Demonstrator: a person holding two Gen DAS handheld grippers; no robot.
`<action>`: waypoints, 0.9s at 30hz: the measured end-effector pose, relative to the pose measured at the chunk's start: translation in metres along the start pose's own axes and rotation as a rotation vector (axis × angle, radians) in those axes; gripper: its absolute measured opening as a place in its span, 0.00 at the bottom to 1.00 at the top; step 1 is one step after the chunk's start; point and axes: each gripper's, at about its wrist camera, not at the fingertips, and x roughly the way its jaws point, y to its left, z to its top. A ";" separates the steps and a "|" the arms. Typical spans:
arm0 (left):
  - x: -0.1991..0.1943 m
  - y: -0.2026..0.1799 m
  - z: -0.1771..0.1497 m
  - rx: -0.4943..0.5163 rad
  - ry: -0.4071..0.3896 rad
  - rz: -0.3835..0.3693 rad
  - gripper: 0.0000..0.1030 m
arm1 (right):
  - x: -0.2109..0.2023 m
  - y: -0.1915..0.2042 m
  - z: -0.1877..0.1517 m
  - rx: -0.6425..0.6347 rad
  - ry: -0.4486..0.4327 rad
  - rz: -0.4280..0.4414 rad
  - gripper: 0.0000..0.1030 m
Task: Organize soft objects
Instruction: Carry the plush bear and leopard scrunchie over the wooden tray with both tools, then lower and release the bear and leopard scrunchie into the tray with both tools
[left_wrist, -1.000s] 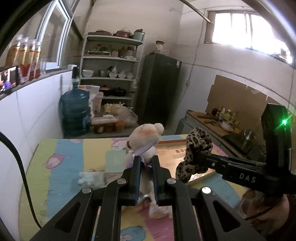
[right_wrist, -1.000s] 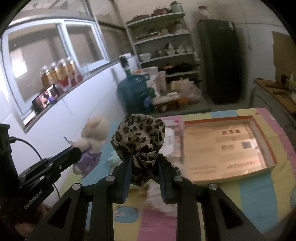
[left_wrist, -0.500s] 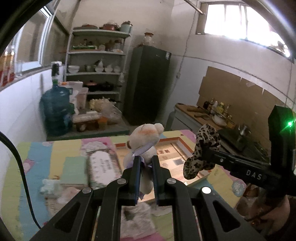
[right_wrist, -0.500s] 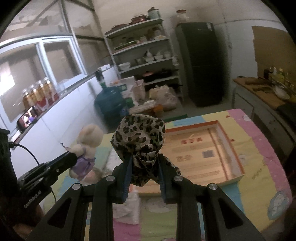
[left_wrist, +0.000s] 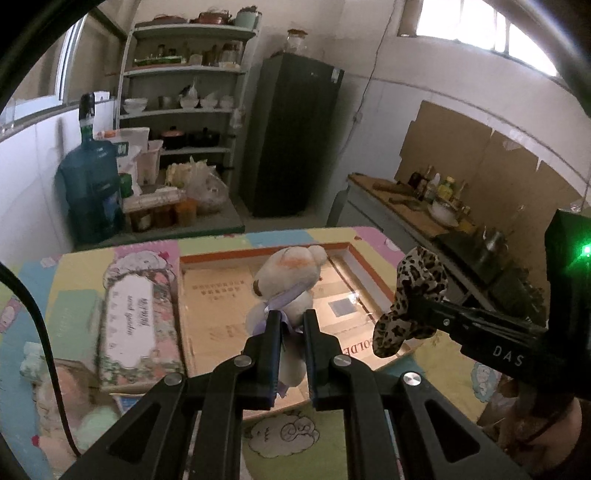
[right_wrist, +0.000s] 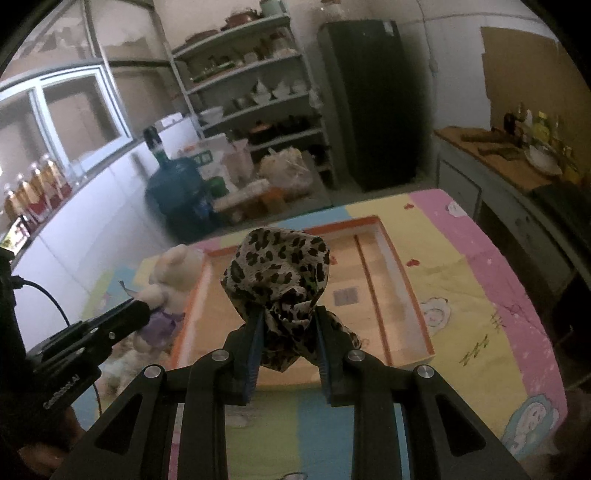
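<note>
My left gripper (left_wrist: 291, 317) is shut on a cream plush bear (left_wrist: 286, 280) with a purple ribbon, held upright in the air over the cardboard tray (left_wrist: 221, 306). In the right wrist view the same bear (right_wrist: 171, 273) hangs at the left tray edge from the left gripper (right_wrist: 142, 312). My right gripper (right_wrist: 286, 319) is shut on a bunched leopard-print cloth (right_wrist: 279, 273), above the orange-rimmed tray (right_wrist: 402, 291). From the left wrist view that cloth (left_wrist: 412, 299) and the right gripper (left_wrist: 424, 310) hover over the tray's right rim.
A flowered tissue box (left_wrist: 138, 317) lies left of the tray on the pastel cartoon mat (left_wrist: 332, 435). Pale soft items (left_wrist: 74, 398) sit blurred at the mat's left. Behind stand a blue water jug (left_wrist: 90, 192), shelves (left_wrist: 184, 110), a dark fridge (left_wrist: 295, 136) and a counter (left_wrist: 413, 206).
Both grippers have carried their loads rightwards and down, from beside the tray to over it. The bear and the leopard cloth stay gripped as before.
</note>
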 end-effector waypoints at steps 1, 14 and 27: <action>0.006 0.000 -0.001 -0.003 0.010 0.002 0.12 | 0.003 -0.001 0.000 0.001 0.006 -0.002 0.26; 0.072 -0.002 -0.012 -0.039 0.124 -0.003 0.12 | 0.067 -0.029 0.001 0.026 0.144 0.003 0.26; 0.105 -0.003 -0.017 -0.039 0.172 -0.029 0.12 | 0.104 -0.035 0.000 0.028 0.226 -0.016 0.26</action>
